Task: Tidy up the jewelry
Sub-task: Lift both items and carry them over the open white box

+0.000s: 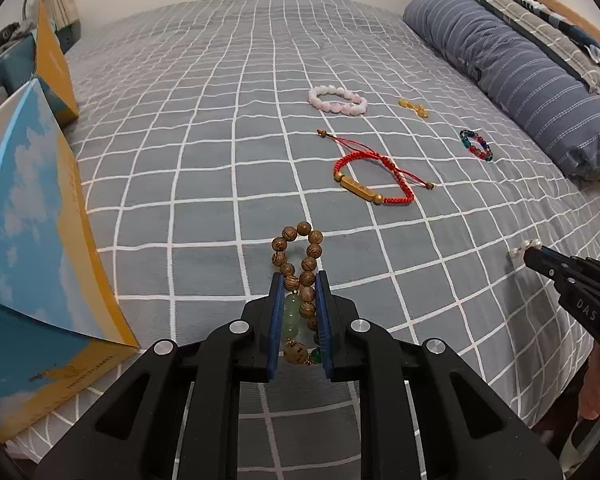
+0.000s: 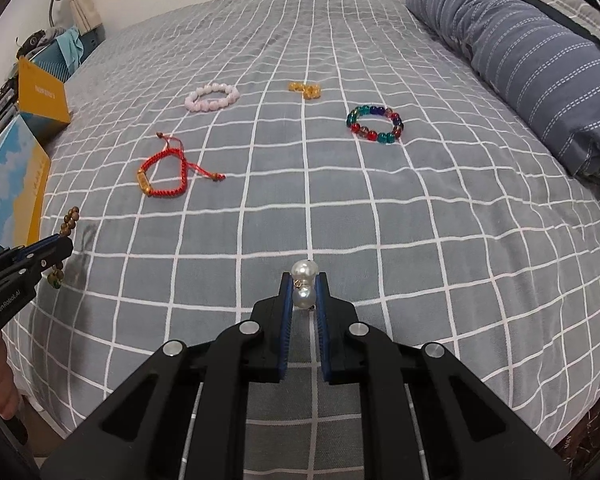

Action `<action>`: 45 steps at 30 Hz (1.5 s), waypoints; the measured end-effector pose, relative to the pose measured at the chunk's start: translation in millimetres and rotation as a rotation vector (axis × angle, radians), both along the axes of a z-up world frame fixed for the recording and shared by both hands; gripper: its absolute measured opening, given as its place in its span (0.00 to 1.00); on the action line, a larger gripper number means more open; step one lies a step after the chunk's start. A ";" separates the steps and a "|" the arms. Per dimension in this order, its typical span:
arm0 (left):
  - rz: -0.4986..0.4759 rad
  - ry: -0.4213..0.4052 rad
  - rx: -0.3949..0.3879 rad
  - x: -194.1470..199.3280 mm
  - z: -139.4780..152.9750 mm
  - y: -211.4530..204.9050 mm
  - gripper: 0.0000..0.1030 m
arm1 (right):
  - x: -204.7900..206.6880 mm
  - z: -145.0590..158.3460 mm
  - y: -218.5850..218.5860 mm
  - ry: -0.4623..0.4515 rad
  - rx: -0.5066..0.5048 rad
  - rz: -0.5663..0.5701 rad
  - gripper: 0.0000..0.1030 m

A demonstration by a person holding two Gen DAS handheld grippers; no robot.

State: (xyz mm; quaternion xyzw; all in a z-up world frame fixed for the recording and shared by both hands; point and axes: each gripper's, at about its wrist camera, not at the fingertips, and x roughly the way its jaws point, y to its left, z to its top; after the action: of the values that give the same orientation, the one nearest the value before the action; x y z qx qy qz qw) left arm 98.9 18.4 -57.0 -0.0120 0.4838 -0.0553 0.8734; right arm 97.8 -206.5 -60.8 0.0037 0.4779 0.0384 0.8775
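the left gripper (image 1: 299, 280) has its fingers (image 1: 277, 304) clamped on a wooden bead bracelet (image 1: 298, 264), whose loop sticks out past the fingertips above the bed (image 1: 204, 152). the right gripper (image 2: 303, 280) pinches a pearl piece (image 2: 304, 280) between its fingers. ahead of both lie a red cord bracelet (image 1: 374, 178), a pink bead bracelet (image 1: 337, 99) and a multicoloured bead bracelet (image 2: 374, 124).

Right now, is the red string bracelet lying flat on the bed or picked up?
Lying flat. The red string bracelet rests on the checked bedspread, cords trailing, with neither gripper touching it.
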 end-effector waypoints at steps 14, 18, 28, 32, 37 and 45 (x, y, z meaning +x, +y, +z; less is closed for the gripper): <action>-0.011 -0.019 0.001 0.8 22.9 -3.0 0.15 | 14.9 21.8 -3.7 -0.018 0.051 -0.018 0.10; -0.006 -0.025 0.011 2.6 30.2 -1.7 0.15 | 20.0 29.1 -1.1 -0.026 0.057 -0.013 0.10; 0.007 -0.059 0.021 6.4 51.4 7.0 0.15 | 33.1 48.9 13.8 -0.049 0.062 0.015 0.10; 0.018 -0.055 0.016 7.7 60.2 13.9 0.15 | 38.0 60.1 21.5 -0.064 0.063 0.027 0.10; 0.053 -0.054 0.011 7.3 73.8 29.4 0.15 | 44.9 78.1 38.1 -0.081 0.046 0.059 0.10; 0.105 -0.086 0.017 5.0 97.5 54.4 0.15 | 52.4 98.5 78.1 -0.112 0.027 0.156 0.10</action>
State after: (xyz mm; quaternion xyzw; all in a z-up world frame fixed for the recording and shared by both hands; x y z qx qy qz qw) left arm 103.9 72.7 40.5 -0.0275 0.4449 -0.0057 0.8951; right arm 150.2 -128.4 37.8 -0.0242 0.4265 0.1133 0.8970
